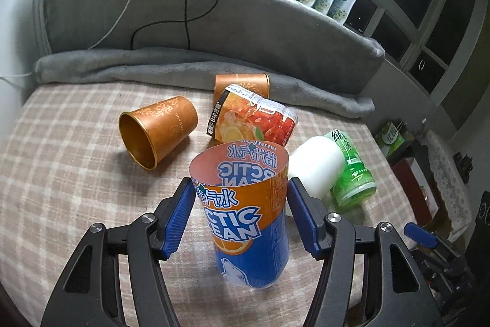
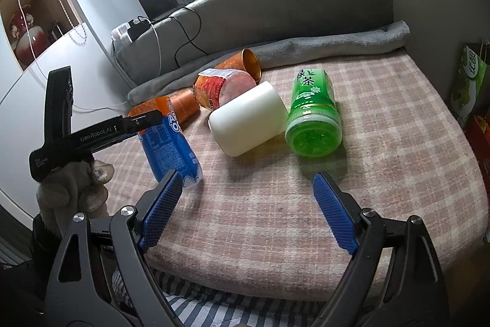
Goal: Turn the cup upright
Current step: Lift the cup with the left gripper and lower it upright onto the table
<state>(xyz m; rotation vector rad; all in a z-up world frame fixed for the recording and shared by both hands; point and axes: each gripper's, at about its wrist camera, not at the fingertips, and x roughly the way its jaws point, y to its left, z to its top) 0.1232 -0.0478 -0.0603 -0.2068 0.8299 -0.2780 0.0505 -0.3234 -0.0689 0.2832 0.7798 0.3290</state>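
Observation:
An orange-and-blue Arctic Ocean cup (image 1: 245, 213) stands upright on the checked cloth, mouth up, between the fingers of my left gripper (image 1: 242, 189). The blue pads sit at its two sides with small gaps, so the jaws look open around it. It also shows in the right wrist view (image 2: 168, 140), with the left gripper's finger (image 2: 144, 120) at its upper part. My right gripper (image 2: 245, 201) is open and empty above the cloth's near edge. A white cup (image 2: 248, 118) and a green tea cup (image 2: 312, 115) lie on their sides ahead of it.
Two copper cups (image 1: 156, 131) (image 1: 242, 83) and a red-and-orange printed cup (image 1: 254, 118) lie on their sides further back. A grey blanket roll (image 1: 183, 63) and cushion with cables bound the far side. Bags stand beyond the right edge (image 2: 468, 81).

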